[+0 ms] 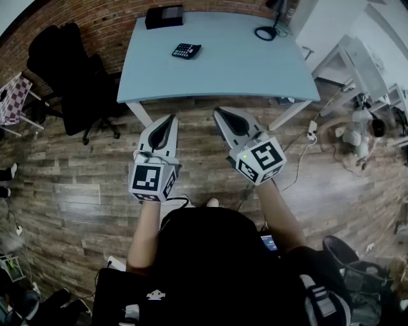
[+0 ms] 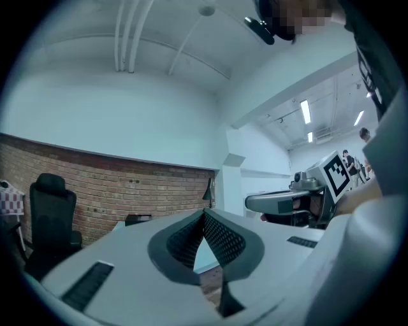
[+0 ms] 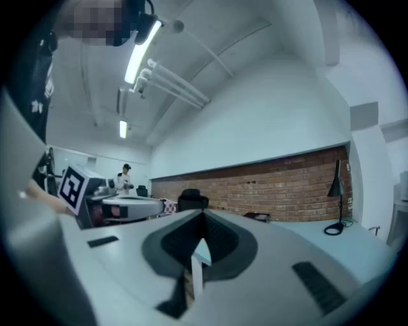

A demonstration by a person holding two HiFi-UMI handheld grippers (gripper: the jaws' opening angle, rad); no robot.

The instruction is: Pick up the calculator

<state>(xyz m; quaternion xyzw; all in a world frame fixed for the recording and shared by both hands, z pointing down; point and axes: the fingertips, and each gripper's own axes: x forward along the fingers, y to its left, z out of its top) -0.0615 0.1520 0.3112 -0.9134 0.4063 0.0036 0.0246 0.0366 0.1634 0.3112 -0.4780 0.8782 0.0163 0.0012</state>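
The black calculator (image 1: 186,50) lies flat on the pale blue table (image 1: 242,70), near its far left part. Both grippers are held level over the wooden floor, short of the table's near edge and well apart from the calculator. My left gripper (image 1: 170,118) has its jaws closed tip to tip with nothing between them, as the left gripper view (image 2: 205,214) shows too. My right gripper (image 1: 217,111) is likewise shut and empty (image 3: 204,216). Neither gripper view shows the calculator.
A black box (image 1: 164,16) sits at the table's far left corner and a desk lamp's base (image 1: 266,32) at its far right. A black office chair (image 1: 76,83) stands left of the table by the brick wall. Cables and equipment (image 1: 354,130) lie on the floor at right.
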